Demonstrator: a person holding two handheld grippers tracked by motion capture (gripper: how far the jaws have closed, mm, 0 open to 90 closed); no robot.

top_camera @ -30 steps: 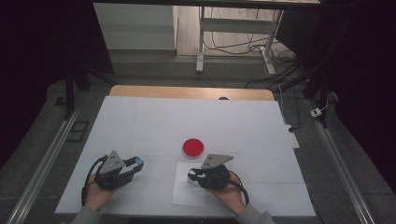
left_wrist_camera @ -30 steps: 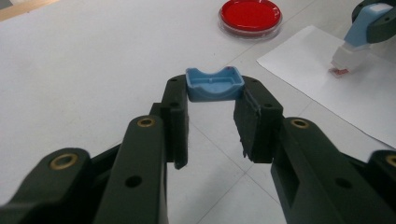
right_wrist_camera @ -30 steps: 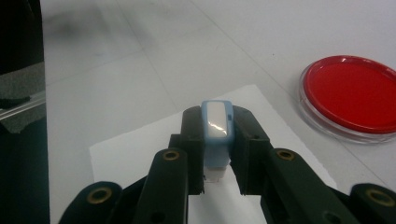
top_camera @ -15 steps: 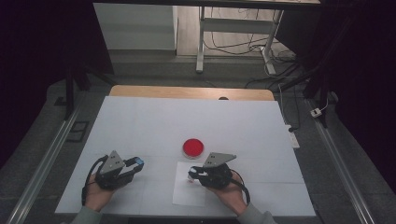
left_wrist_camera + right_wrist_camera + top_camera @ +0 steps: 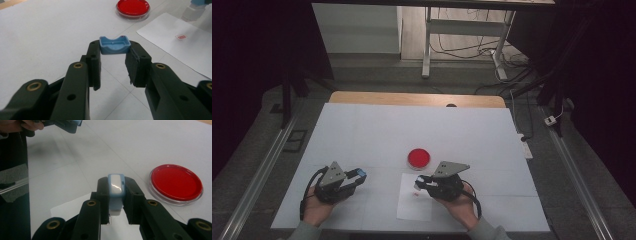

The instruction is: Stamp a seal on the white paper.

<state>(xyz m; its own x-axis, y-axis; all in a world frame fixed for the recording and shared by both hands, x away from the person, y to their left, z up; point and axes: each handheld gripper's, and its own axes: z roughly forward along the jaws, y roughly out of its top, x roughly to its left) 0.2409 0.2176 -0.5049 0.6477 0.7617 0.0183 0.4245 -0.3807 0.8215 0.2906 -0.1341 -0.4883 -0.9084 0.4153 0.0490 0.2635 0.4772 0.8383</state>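
1. At the near edge of the white table, the person's left hand and right hand come in from below, each holding a black two-jaw gripper.
2. In the left gripper view, the left gripper has its jaws pinching a small blue cap at the very tips; the cap's hollow side faces up and it hangs just above the table.
3. In the high view the same left gripper sits near the table's left front, the blue cap at its tip, pointing toward the middle.
4. In the right gripper view, the right gripper has its jaws clamped on a pale blue and white stamp body, held upright between the pads, its glossy white face toward the camera.
5. In the high view the right gripper holds that stamp body over the upper part of a white paper sheet, which bears a small red mark.
6. Just beyond the sheet stands a round red dish with a clear rim, apart from both grippers.
7. Farther off, the table's wooden far edge shows.
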